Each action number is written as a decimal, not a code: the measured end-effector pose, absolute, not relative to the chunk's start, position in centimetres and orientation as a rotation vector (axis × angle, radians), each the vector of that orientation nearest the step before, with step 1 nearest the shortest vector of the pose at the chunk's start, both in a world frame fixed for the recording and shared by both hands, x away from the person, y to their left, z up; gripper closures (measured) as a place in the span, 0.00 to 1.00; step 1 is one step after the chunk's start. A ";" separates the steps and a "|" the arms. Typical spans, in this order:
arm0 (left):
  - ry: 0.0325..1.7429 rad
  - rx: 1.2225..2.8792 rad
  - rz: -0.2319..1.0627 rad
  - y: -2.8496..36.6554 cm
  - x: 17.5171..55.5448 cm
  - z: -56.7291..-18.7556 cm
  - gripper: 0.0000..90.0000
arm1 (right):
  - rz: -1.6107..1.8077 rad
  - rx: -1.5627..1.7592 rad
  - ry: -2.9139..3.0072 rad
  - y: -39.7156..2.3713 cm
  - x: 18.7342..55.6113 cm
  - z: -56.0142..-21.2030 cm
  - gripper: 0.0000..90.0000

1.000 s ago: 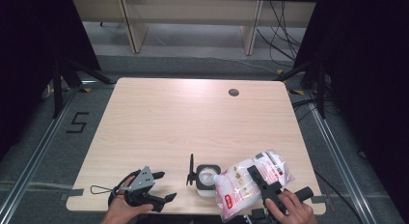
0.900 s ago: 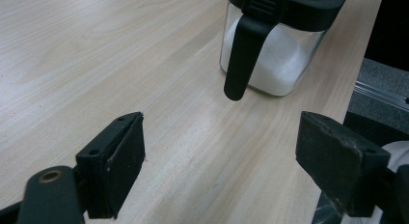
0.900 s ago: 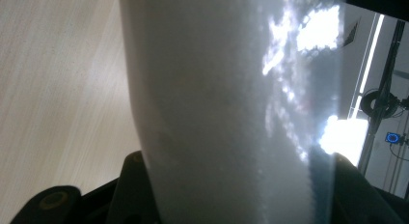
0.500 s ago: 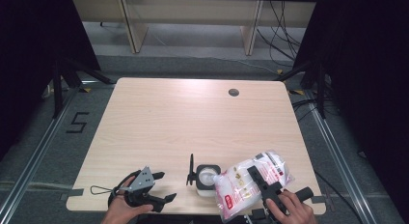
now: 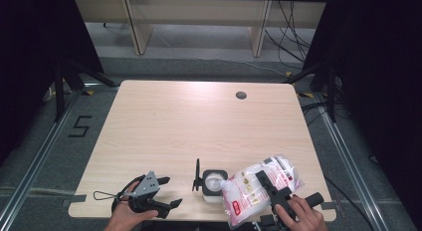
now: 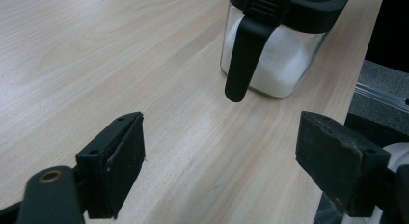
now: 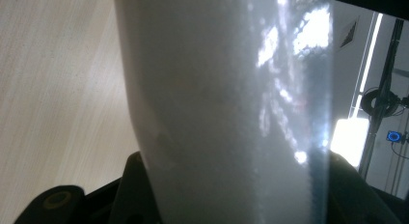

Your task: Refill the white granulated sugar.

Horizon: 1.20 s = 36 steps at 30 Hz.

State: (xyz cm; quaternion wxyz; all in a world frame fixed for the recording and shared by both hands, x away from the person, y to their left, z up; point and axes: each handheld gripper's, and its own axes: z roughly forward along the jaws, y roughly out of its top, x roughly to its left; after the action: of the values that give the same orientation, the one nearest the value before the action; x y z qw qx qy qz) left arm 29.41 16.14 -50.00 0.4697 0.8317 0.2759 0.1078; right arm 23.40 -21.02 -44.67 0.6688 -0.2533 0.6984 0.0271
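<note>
Right gripper (image 5: 271, 188) pinching white bag (image 5: 249, 188), tilted beside open jar (image 5: 214, 182), left gripper (image 5: 166, 193) spread, jar ahead

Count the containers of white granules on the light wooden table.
2. A clear glass jar with a black flip lid stands near the front edge; a white plastic bag with red print is tilted beside it, clamped in the right gripper.

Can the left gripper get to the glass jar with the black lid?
Probably yes. The left gripper is open and points at the glass jar with the black lid, with bare wooden table between them.
</note>
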 end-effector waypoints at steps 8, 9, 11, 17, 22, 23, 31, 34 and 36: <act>0.658 2.025 0.271 16.2 29.5 -49.9 0.19 | 0.060 -0.552 1.587 -21.1 23.3 -44.7 0.65; 0.658 2.025 0.272 16.2 29.5 -49.9 0.19 | 0.060 -0.553 1.586 -21.1 23.3 -44.7 0.65; 0.654 2.041 0.281 16.2 29.5 -49.9 0.19 | 0.063 -0.569 1.574 -21.0 23.4 -44.6 0.65; 0.688 2.030 0.266 16.1 29.3 -50.0 0.19 | 0.061 -0.537 1.598 -21.2 23.4 -44.8 0.65; 0.656 2.029 0.274 16.2 29.5 -49.9 0.19 | 0.064 -0.552 1.583 -21.2 23.4 -44.6 0.66; 0.654 2.041 0.281 16.2 29.5 -49.9 0.19 | 0.069 -0.553 1.582 -21.2 23.4 -44.6 0.66; 0.650 2.044 0.283 16.2 29.6 -49.9 0.19 | 0.068 -0.542 1.595 -21.3 23.5 -44.7 0.66; 0.648 2.038 0.279 16.2 29.6 -49.9 0.19 | 0.069 -0.560 1.581 -21.3 23.4 -44.6 0.66; 0.667 2.038 0.280 16.2 29.5 -50.0 0.19 | 0.072 -0.560 1.579 -21.3 23.5 -44.6 0.66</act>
State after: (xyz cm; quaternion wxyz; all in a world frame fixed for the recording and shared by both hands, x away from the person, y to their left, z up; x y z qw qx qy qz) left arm 29.52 16.18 -49.96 0.4700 0.8319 0.2721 0.1142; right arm 23.47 -21.25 -44.57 0.6686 -0.2483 0.7002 0.0319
